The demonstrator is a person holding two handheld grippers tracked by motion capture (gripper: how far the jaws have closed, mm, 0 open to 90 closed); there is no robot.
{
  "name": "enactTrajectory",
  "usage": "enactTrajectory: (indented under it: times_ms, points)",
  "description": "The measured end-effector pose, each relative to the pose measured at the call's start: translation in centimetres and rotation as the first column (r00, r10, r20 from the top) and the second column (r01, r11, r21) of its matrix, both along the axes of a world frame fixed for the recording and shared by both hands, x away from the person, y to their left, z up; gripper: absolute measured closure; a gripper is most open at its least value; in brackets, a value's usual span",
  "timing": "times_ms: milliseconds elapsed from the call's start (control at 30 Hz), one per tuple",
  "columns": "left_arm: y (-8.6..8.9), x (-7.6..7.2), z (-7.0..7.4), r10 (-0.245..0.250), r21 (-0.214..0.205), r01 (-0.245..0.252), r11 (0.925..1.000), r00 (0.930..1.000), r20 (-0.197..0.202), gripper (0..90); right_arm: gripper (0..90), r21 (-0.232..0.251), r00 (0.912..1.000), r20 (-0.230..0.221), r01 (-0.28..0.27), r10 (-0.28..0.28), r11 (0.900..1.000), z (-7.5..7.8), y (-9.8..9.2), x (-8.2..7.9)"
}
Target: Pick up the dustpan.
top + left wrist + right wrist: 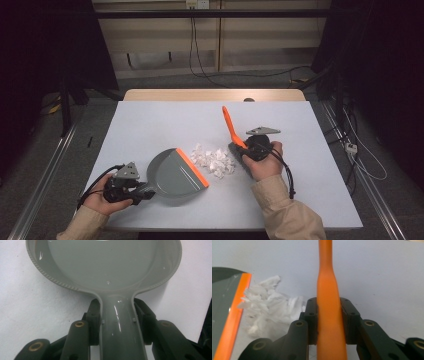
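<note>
Forearms in tan sleeves are coming in from the bottom of the high view over a pale table [150, 120]. The left hand [102, 197] is holding the left gripper [142, 192] near the table's front-left, and that gripper is gripping the handle of a grey dustpan [172, 172], which is lying flat with its orange lip [192, 167] facing right. Just beside the lip, a heap of white paper scraps [215, 160] is sitting near the middle of the table. On the far side of the heap, the right hand [265, 162] is holding the right gripper [240, 145], which is clamping an orange brush handle [230, 125] that is tilting up and away; the brush's dark head is sitting at the heap's right edge, partly hidden by the hand.

Left gripper view: the jaws are closing on the grey handle [120, 330] from both sides, and the pan's rounded back [105, 262] is spreading out ahead over the pale table [30, 315].

Right gripper view: the two black jaws are pressing against the orange handle [328, 307], which is running straight up the middle. To the left, the paper scraps [269, 307] are lying between the gripper and the dustpan's orange lip [234, 312], touching or nearly touching that lip, with the grey pan [222, 290] at the edge.
</note>
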State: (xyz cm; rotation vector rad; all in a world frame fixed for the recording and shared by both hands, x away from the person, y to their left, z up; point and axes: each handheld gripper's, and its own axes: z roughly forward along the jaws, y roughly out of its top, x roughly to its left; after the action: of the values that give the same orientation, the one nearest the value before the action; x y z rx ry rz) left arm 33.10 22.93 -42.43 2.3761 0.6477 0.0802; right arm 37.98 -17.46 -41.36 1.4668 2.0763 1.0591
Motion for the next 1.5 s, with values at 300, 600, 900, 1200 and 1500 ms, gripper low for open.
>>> enactTrajectory:
  times_ms: [300, 600, 900, 1200, 1500]
  points:
    - [0.0, 0.2, -0.1, 0.001, -0.014, -0.002, 0.9999, 1.0000, -0.010, 62.6, 71.0, -0.018, 0.9991, 0.041, -0.010, 0.010, 0.9998, -0.3, 3.8, 1.0]
    - [-0.3, 0.3, -0.2, 0.003, -0.013, -0.003, 0.9999, 0.9999, -0.017, 62.6, 71.0, -0.014, 0.9970, 0.074, -0.025, 0.026, 0.9996, -0.5, 5.6, 1.7]
    - [-0.5, 0.6, -0.3, 0.001, -0.019, -0.002, 0.9998, 0.9997, -0.023, 62.5, 71.0, -0.032, 0.9954, 0.077, -0.056, 0.058, 0.9979, -0.5, 6.4, 2.1]
    - [-0.8, 0.6, -0.3, -0.016, -0.024, 0.015, 0.9996, 0.9995, -0.029, 62.4, 70.9, -0.039, 0.9928, 0.094, -0.071, 0.074, 0.9967, -0.6, 6.9, 2.0]
    - [-1.0, 0.9, -0.4, -0.018, -0.026, 0.017, 0.9995, 0.9994, -0.030, 62.5, 70.9, -0.031, 0.9923, 0.091, -0.082, 0.084, 0.9962, -0.6, 6.8, 2.0]
